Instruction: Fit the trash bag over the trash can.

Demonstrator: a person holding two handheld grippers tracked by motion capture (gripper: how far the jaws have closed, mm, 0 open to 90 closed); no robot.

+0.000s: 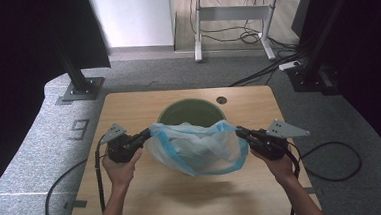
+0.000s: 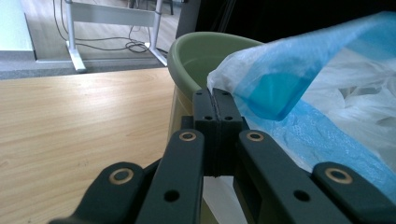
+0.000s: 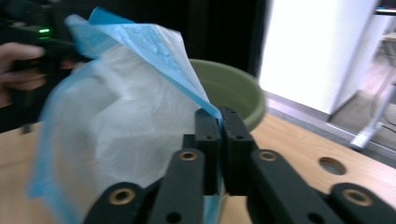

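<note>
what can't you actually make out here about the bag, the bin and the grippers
- Inside of the plastic bag: high view, its own crumpled film hides any contents.
- Floor of the green bin: high view, bag covers the near part; left gripper view, rim hides it.
- Bag's bottom edge: right gripper view, cut off and blurred.
- Left gripper and right gripper: each shut on a bag edge; how much film is pinched is hidden.

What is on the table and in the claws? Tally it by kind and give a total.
Plastic bag, blue and white, stretched between both claws: 1
Green bin: 1
Claws, left claw and right claw, each shut on the bag's edge: 2
Total: 4
</note>
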